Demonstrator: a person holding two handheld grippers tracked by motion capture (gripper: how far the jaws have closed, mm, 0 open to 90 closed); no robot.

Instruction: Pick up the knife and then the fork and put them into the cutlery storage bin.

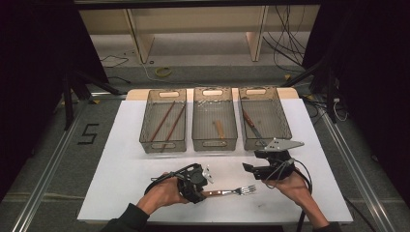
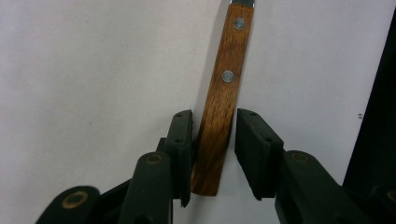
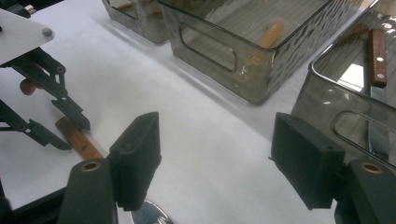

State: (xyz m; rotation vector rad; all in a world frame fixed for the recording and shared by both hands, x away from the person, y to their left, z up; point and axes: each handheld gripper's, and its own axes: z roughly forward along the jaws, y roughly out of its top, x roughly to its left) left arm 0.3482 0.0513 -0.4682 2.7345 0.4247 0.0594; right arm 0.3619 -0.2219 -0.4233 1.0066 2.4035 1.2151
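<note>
A fork with a wooden handle lies on the white sheet near the front, tines pointing right. My left gripper is low over the handle's end, open, with one jaw on each side of the wood; a thin gap shows at the right pad. My right gripper hovers just right of the fork's tines, open wide with nothing between its jaws. In the right gripper view, the fork handle and the left gripper sit at the left.
Three smoky plastic bins stand in a row at the back. The left bin holds two chopsticks, the middle bin a wooden-handled piece, the right bin a knife. The right gripper is close to the right bin's front wall.
</note>
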